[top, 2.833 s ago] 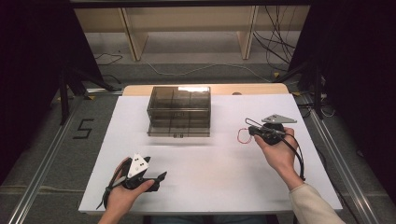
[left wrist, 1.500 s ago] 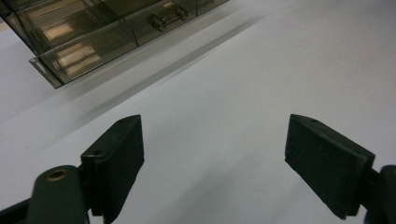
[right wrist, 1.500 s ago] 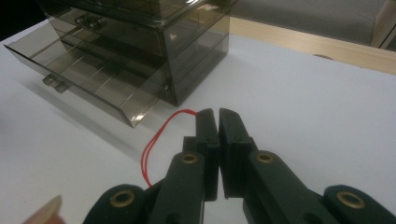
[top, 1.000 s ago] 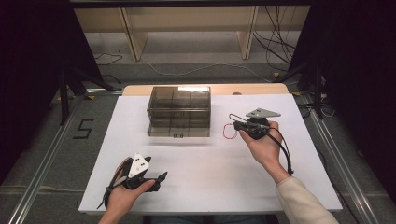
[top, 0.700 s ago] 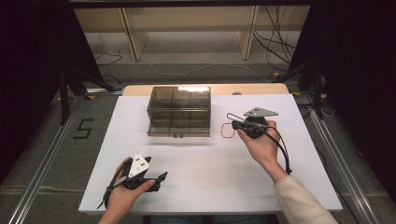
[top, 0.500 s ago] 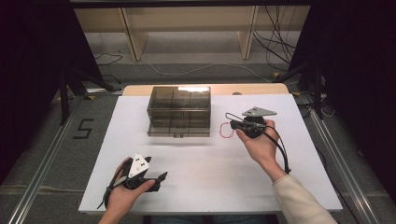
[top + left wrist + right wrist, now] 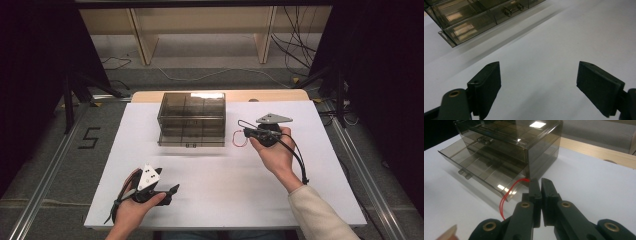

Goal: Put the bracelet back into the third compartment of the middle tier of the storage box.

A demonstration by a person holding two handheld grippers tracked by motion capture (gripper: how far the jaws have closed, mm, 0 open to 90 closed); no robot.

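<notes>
Right tongs (image 7: pixel 541 181): clenched on a thin red loop (image 7: pixel 507 195), pinched at the jaw tips; the loop hangs down to the left, free of the desk as far as can be judged.
Left tongs (image 7: pixel 537 85): released, jaws wide apart, nothing between them, low over bare desk (image 7: pixel 549 50) near the front edge.
Drawer box (image 7: pixel 192 119): smoked plastic, two drawers, at the rear middle of the desk; lower drawer (image 7: pixel 484 173) pulled out, upper one in.
Position of loop: just beside the right front corner of the open drawer, not yet over a compartment.
Risk 1: the loop is thin and limp; a slack pinch could drop it on the desk short of the drawer.
Risk 2: the hanging part could snag on the drawer's front lip or corner and be pulled out of the jaws.
Risk 3: the box looks light; a knock from the tongs could shove it back or push the drawer in. The left tongs are well apart from it and give no bracing.
Edges: the upper drawer and box roof overhang the rear of the open tray, so entry must be from the front.
Open room: wide bare desk in front and right of the box.
</notes>
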